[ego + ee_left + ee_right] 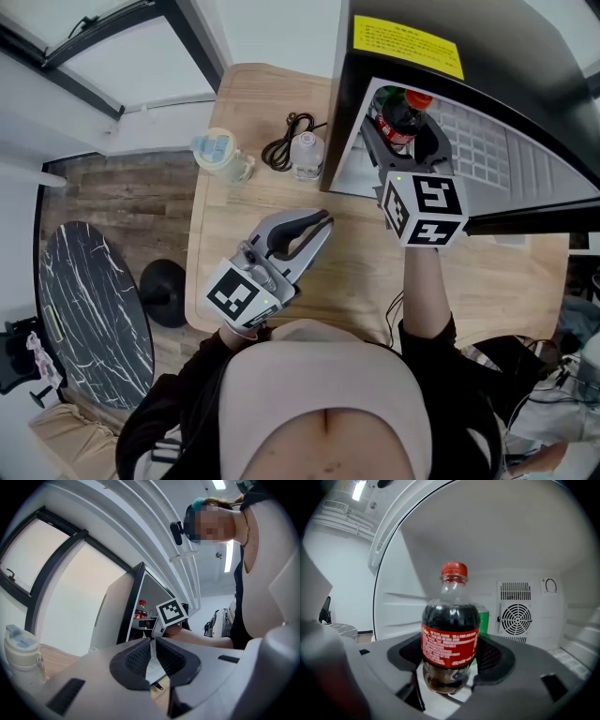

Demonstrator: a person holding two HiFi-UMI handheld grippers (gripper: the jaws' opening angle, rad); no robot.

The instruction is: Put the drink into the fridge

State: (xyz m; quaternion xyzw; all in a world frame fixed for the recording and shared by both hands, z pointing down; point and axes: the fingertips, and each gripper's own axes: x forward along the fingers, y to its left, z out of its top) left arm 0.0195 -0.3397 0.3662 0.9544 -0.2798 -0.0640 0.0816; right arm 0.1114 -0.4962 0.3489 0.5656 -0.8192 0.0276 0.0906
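It looked like an office workroom or lab rather than a home. A pale wooden table (356, 281) at the centre carried a small fridge (487, 37) with a yellow label (408, 45) at the upper right. A dark-framed window (112, 56) filled the upper left. A round black marble table (89, 309) stood on plank floor (122, 197) at lower left. Tangled cables (553, 375) lay lower right, and a strip light (228, 555) hung overhead.

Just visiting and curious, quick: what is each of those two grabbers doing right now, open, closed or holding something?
Left gripper: jaws closed, nothing between them.
Right gripper: jaws closed on the cola bottle, inside the fridge.
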